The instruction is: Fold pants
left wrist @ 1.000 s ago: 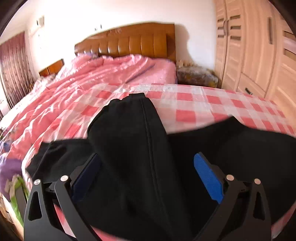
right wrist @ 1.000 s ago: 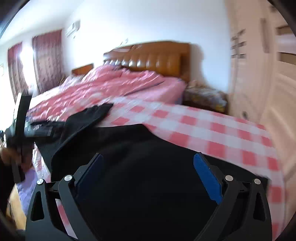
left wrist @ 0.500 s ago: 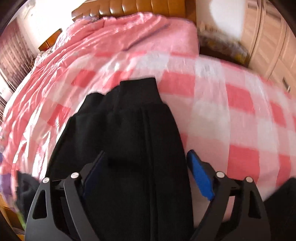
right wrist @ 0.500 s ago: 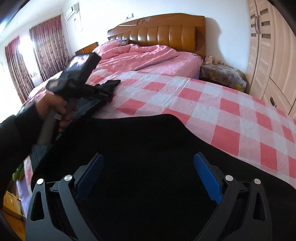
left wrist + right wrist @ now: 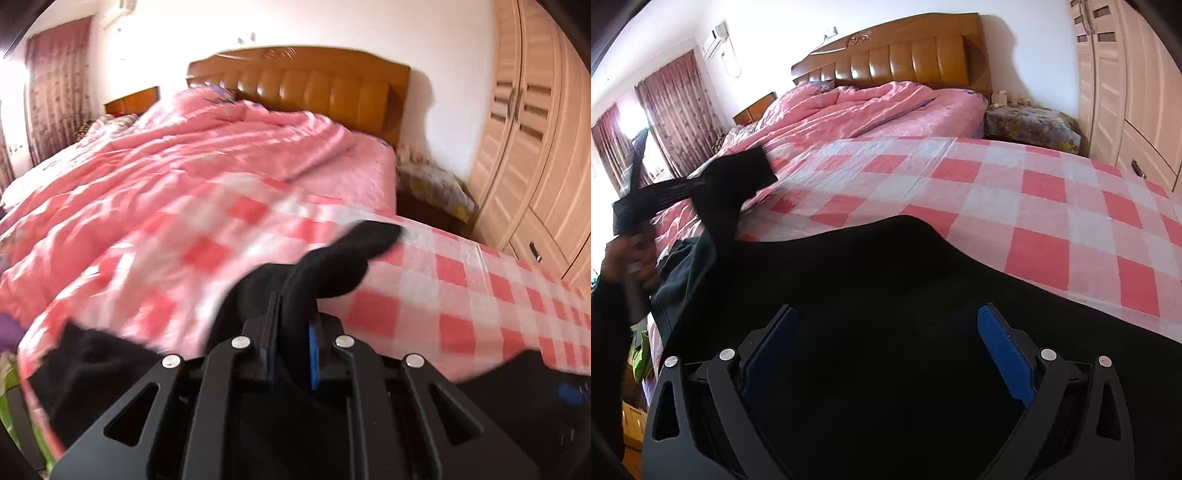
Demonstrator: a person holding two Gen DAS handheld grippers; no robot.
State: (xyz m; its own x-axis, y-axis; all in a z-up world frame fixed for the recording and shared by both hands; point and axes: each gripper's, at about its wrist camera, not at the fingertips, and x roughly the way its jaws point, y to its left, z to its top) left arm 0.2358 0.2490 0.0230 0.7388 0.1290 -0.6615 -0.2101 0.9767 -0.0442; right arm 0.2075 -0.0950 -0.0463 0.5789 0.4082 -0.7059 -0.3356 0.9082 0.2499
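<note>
Black pants (image 5: 332, 258) leg end pinched as left gripper (image 5: 291, 325) closes

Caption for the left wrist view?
Left gripper closing on a black pant leg above the pink checked bedsheet.

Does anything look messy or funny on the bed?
Yes. One leg end of the black pants is bunched up and lifted off the checked sheet, with the left tool closing on it, while the rest lies flat. Behind, the pink quilt is rumpled, not smoothed.
</note>
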